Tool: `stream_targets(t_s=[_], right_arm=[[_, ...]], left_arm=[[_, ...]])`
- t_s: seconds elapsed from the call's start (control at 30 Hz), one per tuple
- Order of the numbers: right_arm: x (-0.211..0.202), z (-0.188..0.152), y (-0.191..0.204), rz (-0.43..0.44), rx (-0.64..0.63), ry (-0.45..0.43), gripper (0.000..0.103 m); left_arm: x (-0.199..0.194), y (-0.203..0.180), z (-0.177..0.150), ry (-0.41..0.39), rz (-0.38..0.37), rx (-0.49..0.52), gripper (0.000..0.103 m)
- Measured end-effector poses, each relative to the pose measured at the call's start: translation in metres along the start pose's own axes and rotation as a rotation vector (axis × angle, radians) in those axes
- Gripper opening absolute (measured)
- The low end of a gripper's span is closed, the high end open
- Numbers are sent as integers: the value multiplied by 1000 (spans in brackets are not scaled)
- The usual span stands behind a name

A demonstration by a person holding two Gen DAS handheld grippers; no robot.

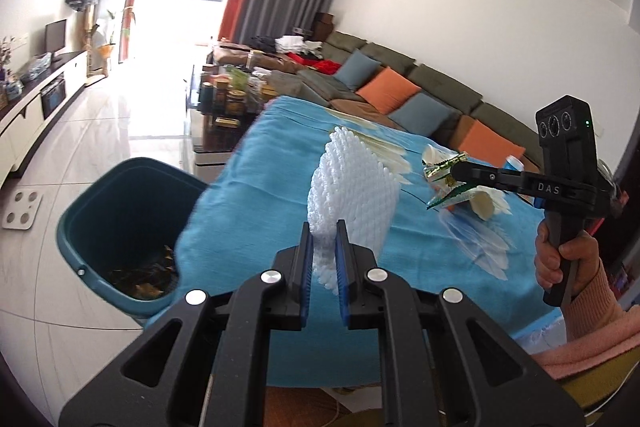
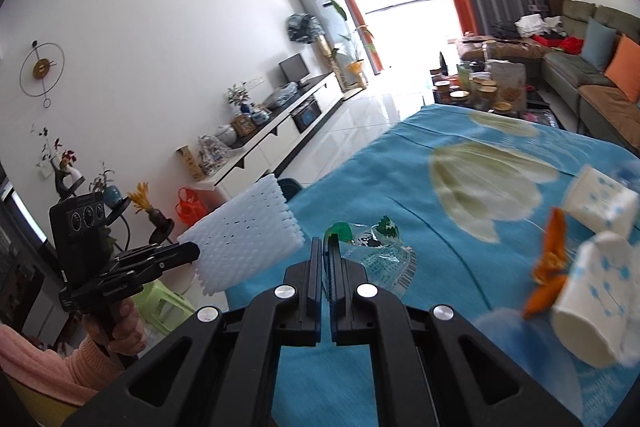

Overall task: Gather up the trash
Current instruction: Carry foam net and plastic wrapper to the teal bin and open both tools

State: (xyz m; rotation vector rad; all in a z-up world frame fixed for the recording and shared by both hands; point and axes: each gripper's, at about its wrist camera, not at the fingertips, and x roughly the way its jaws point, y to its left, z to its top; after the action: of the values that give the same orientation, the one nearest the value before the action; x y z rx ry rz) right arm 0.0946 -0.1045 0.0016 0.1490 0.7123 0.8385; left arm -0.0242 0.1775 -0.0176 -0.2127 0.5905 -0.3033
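I am looking first at the teal trash bin point(image 1: 120, 227), which is standing on the tiled floor just beside the edge of the table point(image 1: 260, 195); its mouth is facing my left camera and some brownish-yellow scraps point(image 1: 148, 279) are lying at the bottom, too dim for me to name. On the blue flowered cloth of the table two white paper cups with blue dots are lying on their sides, one nearer point(image 2: 588, 303) and one farther point(image 2: 600, 203), and I am seeing nothing inside the nearer one's open mouth; an orange scrap of peel point(image 2: 550, 259) is lying between them. My left claw point(image 1: 325, 251) is gripping a white foam fruit net point(image 1: 352, 191), its blue pads pinching the lower edge with the gap narrowed to the foam's thickness, and the net is hanging in the air above the table's edge, near the bin. My right claw point(image 2: 326, 259) is nearly closed, its fingers clamping a thin clear plastic wrapper point(image 2: 380, 251) with green print and a barcode; the wrapper is sticking out past the fingertips above the cloth, and I cannot tell whether its far end is touching it.
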Motion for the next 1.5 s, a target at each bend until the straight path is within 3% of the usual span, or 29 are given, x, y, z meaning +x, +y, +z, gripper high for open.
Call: stream_targets(t_s=[0.37, 0.87, 1.5], right_arm=[[70, 34, 50, 123, -80, 61, 2], [151, 60, 92, 186, -157, 140, 2], [253, 53, 109, 148, -121, 304, 2]], left_arm=[[-14, 62, 10, -31, 143, -121, 11], [-6, 135, 11, 5, 297, -239, 11], [40, 164, 8, 85, 347, -328, 12]])
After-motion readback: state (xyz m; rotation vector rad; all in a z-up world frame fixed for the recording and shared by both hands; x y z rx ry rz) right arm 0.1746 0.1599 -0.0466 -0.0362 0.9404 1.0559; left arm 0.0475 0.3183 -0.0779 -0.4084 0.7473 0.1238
